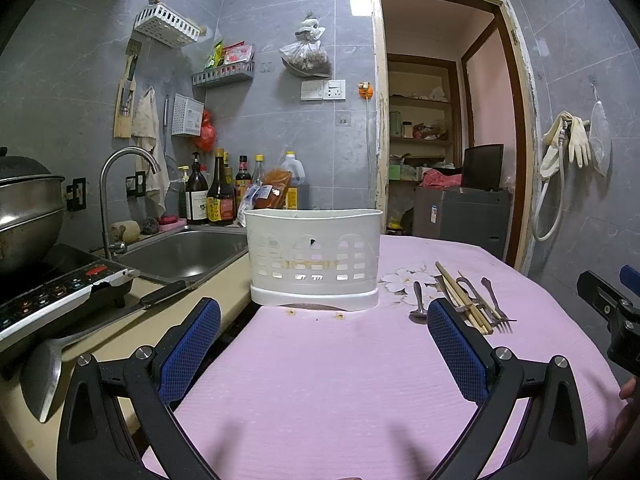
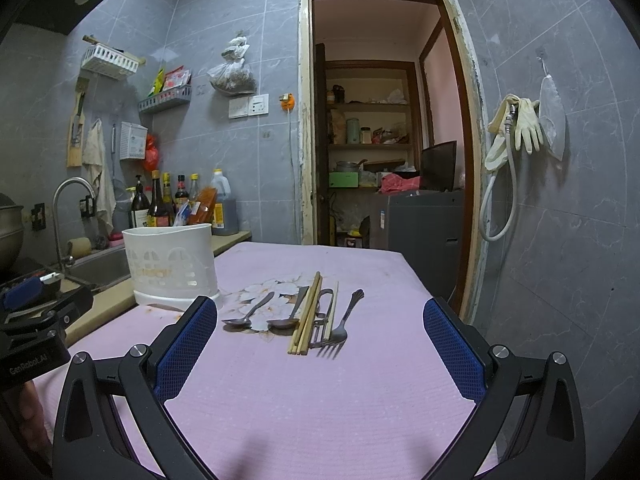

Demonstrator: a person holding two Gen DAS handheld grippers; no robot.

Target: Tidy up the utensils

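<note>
A white slotted utensil holder stands on the pink tablecloth; it also shows in the right wrist view. To its right lie two spoons, several wooden chopsticks, a fork and another metal utensil. In the left wrist view the spoon, chopsticks and fork lie right of the holder. My left gripper is open and empty, facing the holder. My right gripper is open and empty, just short of the utensils.
A steel sink with a tap, sauce bottles, an induction cooker with a pot and a ladle sit left. A doorway opens behind the table.
</note>
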